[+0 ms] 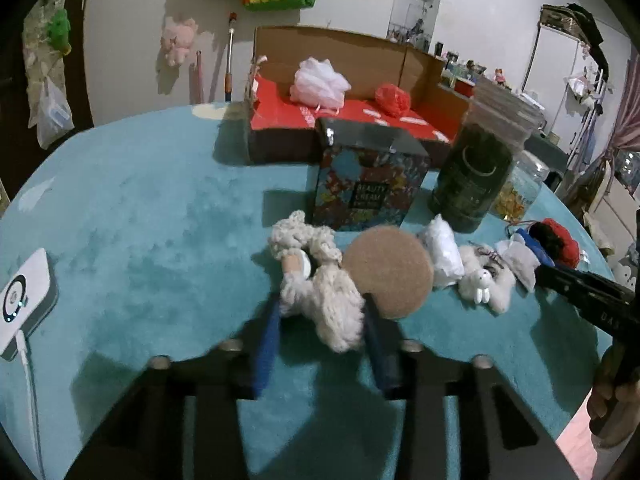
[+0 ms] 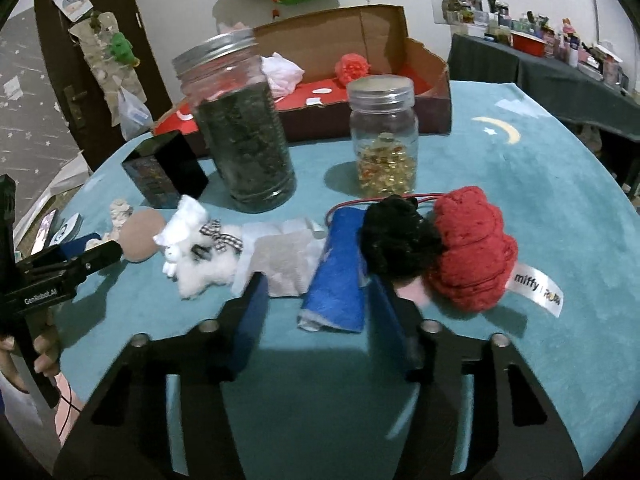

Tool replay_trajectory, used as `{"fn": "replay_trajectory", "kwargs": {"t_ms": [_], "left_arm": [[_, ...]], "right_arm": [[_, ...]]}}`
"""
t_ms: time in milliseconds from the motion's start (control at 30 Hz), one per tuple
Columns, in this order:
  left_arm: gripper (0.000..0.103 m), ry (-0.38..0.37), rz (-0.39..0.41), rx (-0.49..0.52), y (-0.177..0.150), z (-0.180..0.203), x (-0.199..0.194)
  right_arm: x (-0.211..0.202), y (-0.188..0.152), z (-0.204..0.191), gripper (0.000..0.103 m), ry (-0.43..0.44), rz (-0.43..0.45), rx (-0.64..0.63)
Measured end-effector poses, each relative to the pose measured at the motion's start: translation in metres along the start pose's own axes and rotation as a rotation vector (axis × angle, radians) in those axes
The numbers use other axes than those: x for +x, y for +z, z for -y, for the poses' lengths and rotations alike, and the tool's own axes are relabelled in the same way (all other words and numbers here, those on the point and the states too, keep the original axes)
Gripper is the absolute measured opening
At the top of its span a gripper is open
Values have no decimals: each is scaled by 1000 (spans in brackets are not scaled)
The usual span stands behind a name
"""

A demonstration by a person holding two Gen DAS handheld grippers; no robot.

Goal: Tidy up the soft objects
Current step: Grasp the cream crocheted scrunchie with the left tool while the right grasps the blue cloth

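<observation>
Left claw (image 1: pixel 322 316) narrowed around cream knitted toy (image 1: pixel 320 292) mid-worktop; risks dragging the touching brown pad (image 1: pixel 388 272). Right claw (image 2: pixel 316 300) wide around blue cloth (image 2: pixel 340 268); may snag black pom (image 2: pixel 396 236).

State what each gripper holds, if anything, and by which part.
The left gripper brackets the cream knitted toy's lower end, but whether it is gripping cannot be told. The right gripper is open around the blue cloth, holding nothing.

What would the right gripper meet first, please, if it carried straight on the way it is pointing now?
Most likely the rolled blue cloth, lying between the open fingers of the right gripper; behind it sit the black pom-pom and the jars, though depth is uncertain.
</observation>
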State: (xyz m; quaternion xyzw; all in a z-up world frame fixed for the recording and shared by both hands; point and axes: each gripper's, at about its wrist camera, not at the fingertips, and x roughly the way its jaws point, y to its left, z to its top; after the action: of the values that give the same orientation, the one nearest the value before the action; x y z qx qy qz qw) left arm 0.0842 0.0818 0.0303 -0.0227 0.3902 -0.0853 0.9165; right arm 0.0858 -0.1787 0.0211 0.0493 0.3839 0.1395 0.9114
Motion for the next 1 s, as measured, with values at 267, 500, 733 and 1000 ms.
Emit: {"fn": "replay_trajectory", "kwargs": {"t_ms": [267, 500, 733, 1000], "left_arm": [[4, -8, 69, 48, -2, 19, -24], [4, -71, 129, 103, 4, 44, -39], [6, -39, 112, 95, 2, 39, -32], [62, 31, 127, 115, -10, 30, -35]], "right_arm": [[-17, -5, 3, 25, -10, 58, -22], [-32, -4, -3, 25, 5, 104, -64], [-35, 2, -4, 25, 24, 116, -87], [-16, -15, 7, 26, 26, 26, -47]]}}
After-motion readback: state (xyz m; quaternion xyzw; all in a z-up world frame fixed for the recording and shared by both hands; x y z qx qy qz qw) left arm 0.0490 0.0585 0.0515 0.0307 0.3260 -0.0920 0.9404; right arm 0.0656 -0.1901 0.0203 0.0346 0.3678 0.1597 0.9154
